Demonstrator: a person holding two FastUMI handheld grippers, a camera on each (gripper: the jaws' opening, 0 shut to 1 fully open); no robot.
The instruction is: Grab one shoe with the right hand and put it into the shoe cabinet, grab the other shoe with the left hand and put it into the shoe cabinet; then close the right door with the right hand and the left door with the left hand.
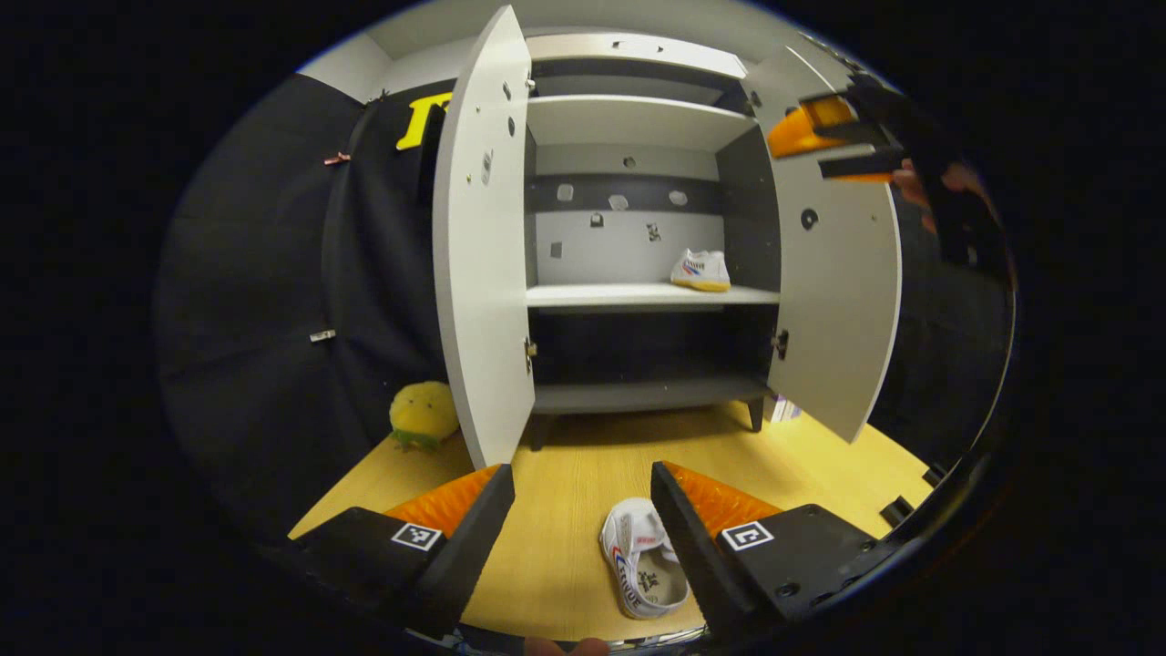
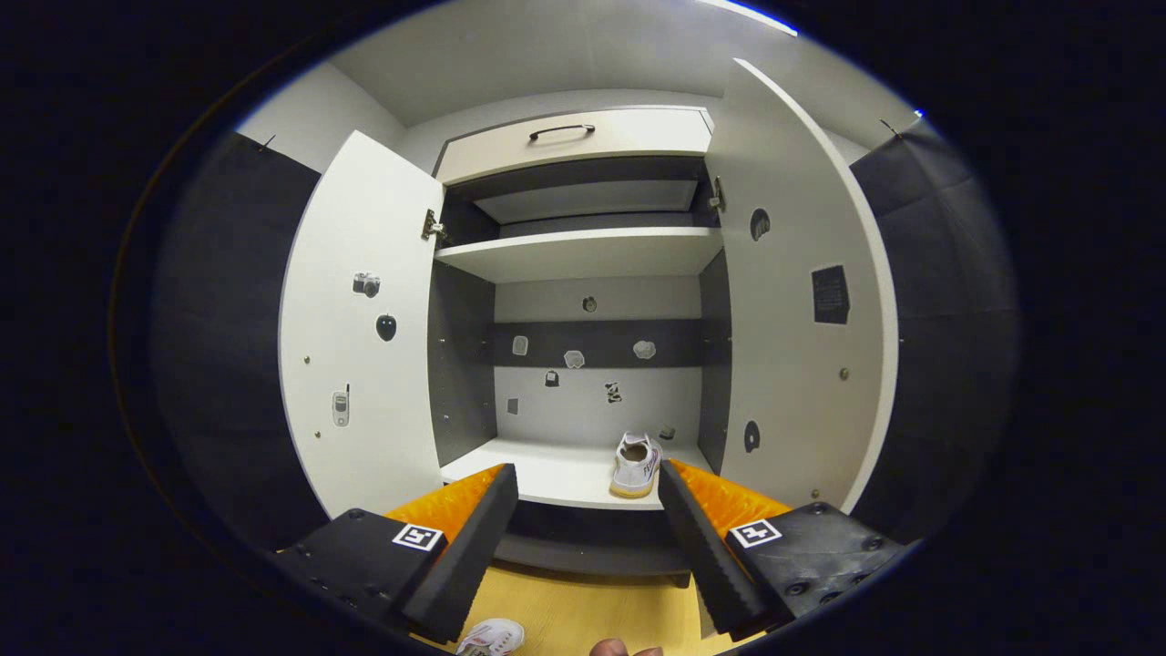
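Note:
The white shoe cabinet (image 1: 638, 296) (image 2: 583, 251) stands with both doors swung open. One white shoe (image 1: 700, 271) (image 2: 635, 466) rests on the right part of its middle shelf. The other white shoe (image 1: 643, 558) lies on the wooden floor between and just ahead of my left gripper's (image 1: 583, 524) open fingers, nearer the right one; its toe peeks in at the bottom of the right gripper view (image 2: 492, 637). My right gripper (image 2: 588, 528) is open and empty, hanging before the middle shelf; in the left gripper view it appears at the upper right (image 1: 843, 137) beside the right door.
A yellow plush toy (image 1: 424, 415) sits on the floor left of the left door (image 1: 483, 264). The right door (image 1: 833, 301) (image 2: 802, 310) stands wide open. A drawer with a handle (image 2: 569, 137) tops the cabinet. Black cloth walls close in both sides.

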